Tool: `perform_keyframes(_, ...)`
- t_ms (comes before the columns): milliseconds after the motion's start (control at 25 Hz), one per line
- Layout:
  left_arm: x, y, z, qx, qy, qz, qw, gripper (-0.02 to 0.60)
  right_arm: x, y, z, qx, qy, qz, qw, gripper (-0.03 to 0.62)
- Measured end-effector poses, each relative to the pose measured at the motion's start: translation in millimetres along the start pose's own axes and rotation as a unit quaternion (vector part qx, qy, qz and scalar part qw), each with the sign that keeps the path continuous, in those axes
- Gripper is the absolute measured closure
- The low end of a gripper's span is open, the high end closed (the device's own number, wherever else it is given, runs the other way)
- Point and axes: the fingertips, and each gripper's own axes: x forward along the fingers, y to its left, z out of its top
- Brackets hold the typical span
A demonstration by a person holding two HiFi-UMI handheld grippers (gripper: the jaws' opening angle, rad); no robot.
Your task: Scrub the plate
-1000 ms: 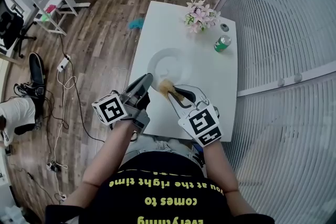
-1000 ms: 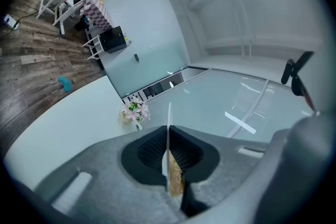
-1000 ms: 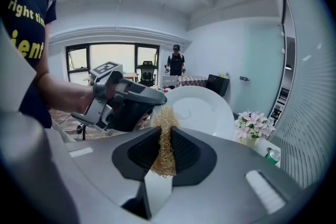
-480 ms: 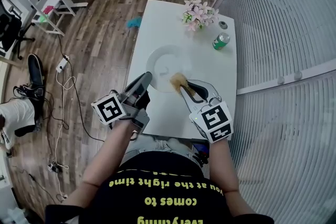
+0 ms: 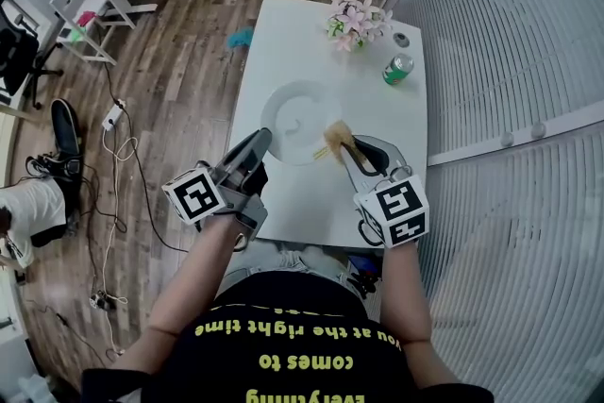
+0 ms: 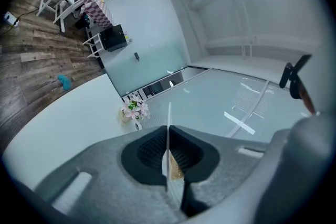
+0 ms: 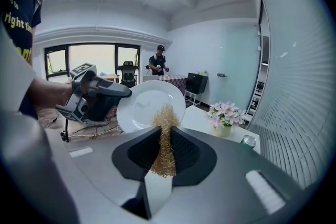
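Note:
My left gripper is shut on the near-left rim of the white plate and holds it tilted above the white table. In the left gripper view the plate shows edge-on as a thin line pinched between the dark pads. My right gripper is shut on a golden wire scrubber, whose tuft lies at the plate's near-right edge. In the right gripper view the scrubber sticks up from the jaws in front of the plate, with the left gripper at its left rim.
A vase of pink flowers, a small round lid and a green can stand at the table's far end. A slatted white wall runs along the right. Cables and a blue object lie on the wooden floor at left.
My right gripper has carried the scrubber rightwards, from the plate's near edge below its middle out to its near-right edge. The left gripper and the plate have stayed put.

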Motion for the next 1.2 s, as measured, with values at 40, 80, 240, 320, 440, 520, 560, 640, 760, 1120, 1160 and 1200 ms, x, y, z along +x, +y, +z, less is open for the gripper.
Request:
perform_keyframes(40,-0.1,0.6,0.3,0.0,-0.001,0.002,1.0,0.566,1.0,3.9,-1.2,0.0,0.001,0.005,1.0,0.534)
perform_keyframes(80,-0.7,1.3,1.1,0.001,-0.001,0.004,1.0,0.566,2.1,8.4,-1.8,0.0,0.001,0.01,1.0,0.534)
perform_keyframes(240,-1.6,1.8,3.6,0.005,-0.003,0.005,1.0,0.566,5.2,26.0,-0.9,-0.003,0.001,0.032,0.999,0.534)
perform_keyframes(320,-0.8,2.4,3.1,0.007,-0.003,0.006,1.0,0.566,6.7,33.1,-0.1,-0.008,0.001,0.042,0.999,0.534)
perform_keyframes(440,0.3,3.2,1.6,0.005,-0.004,0.009,0.9999,0.566,8.9,42.7,1.7,-0.015,0.001,0.056,0.998,0.534)
perform_keyframes(520,2.9,2.7,0.2,0.005,-0.004,0.008,0.9999,0.566,9.5,47.5,2.9,-0.02,-0.002,0.065,0.998,0.534)
perform_keyframes(560,4.0,3.1,-0.6,0.007,-0.004,0.01,0.9999,0.566,9.7,50.1,3.1,-0.021,-0.003,0.07,0.997,0.534)
perform_keyframes(640,4.6,4.8,-1.6,0.011,-0.002,0.016,0.9998,0.566,10.1,56.6,3.2,-0.022,-0.005,0.083,0.996,0.534)
perform_keyframes(760,4.0,4.9,-2.6,0.012,-0.001,0.016,0.9998,0.566,10.0,64.8,4.8,-0.023,-0.01,0.097,0.995,0.534)
perform_keyframes(1120,5.8,4.6,-4.8,0.007,0.006,0.014,0.9999,0.566,7.8,35.6,-2.2,-0.01,-0.002,0.067,0.998,0.534)
perform_keyframes(1160,6.1,4.0,-5.1,0.007,0.008,0.012,0.9999,0.566,7.1,30.5,-2.5,-0.008,-0.001,0.06,0.998,0.534)
perform_keyframes(1200,6.1,3.4,-5.5,0.009,0.01,0.011,0.9998,0.566,6.4,25.4,-2.8,-0.006,0.0,0.052,0.999,0.534)
